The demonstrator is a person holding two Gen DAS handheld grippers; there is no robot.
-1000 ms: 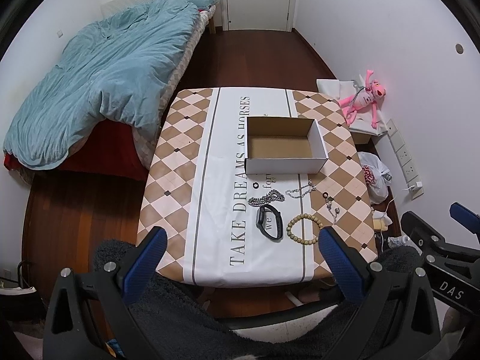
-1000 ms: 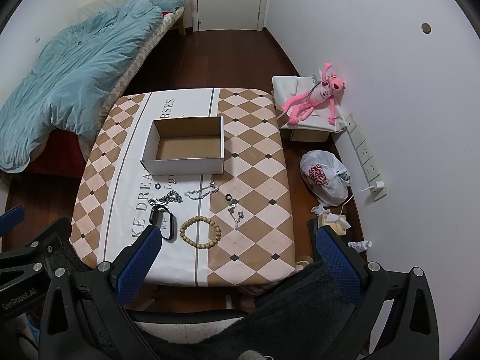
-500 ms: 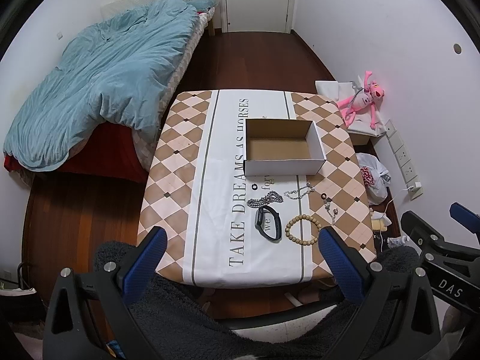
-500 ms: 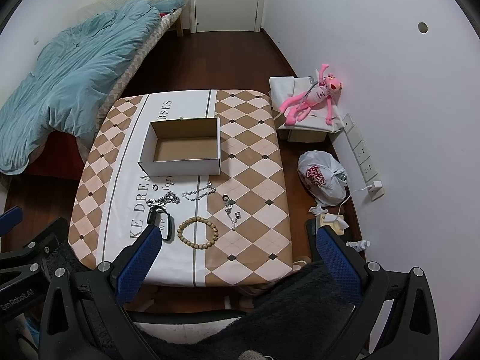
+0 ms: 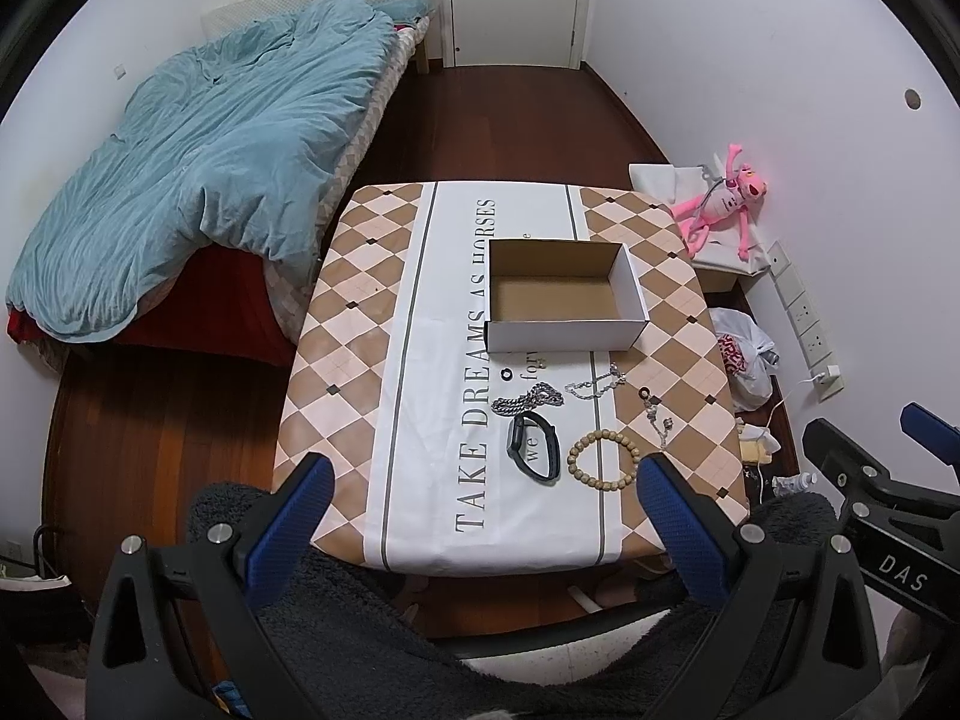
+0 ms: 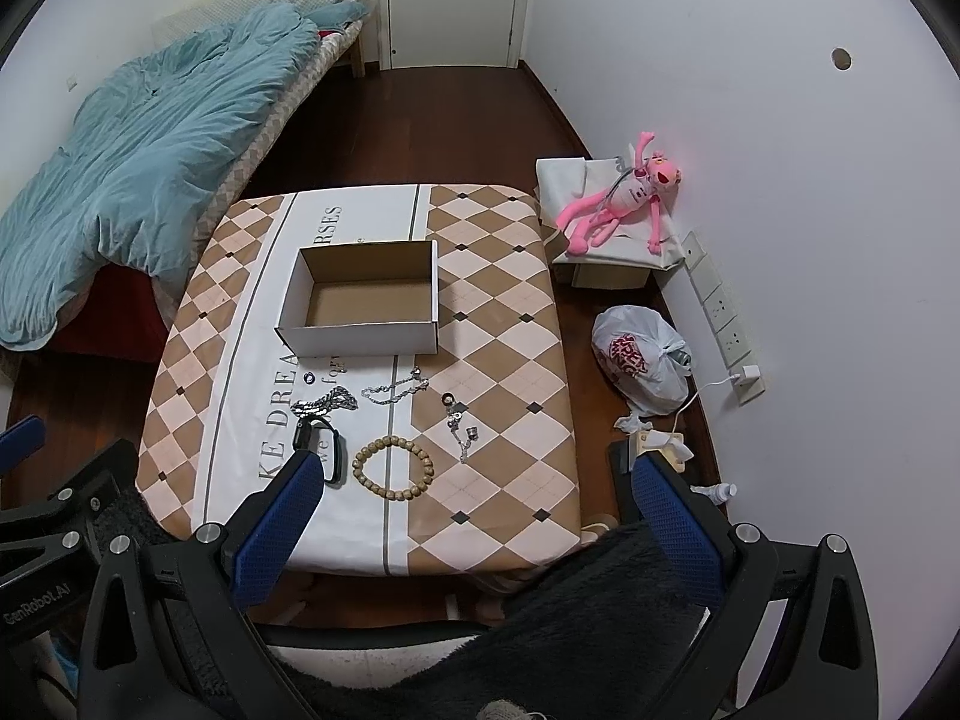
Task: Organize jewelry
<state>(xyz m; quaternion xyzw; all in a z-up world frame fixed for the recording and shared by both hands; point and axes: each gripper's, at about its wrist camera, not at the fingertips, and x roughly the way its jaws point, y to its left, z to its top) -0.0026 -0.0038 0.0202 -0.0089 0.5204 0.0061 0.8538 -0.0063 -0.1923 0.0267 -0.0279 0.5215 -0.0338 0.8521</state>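
Silver chains (image 5: pixel 591 383) lie flat and tangled; with both grippers, left (image 5: pixel 480 498) and right (image 6: pixel 474 492), spread wide and empty, we risk snagging two at once.

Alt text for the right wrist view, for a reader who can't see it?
The open right gripper hovers above a table with a checkered cloth, where an empty cardboard box stands behind a wooden bead bracelet, a black band and silver chains. A bed lies beyond.
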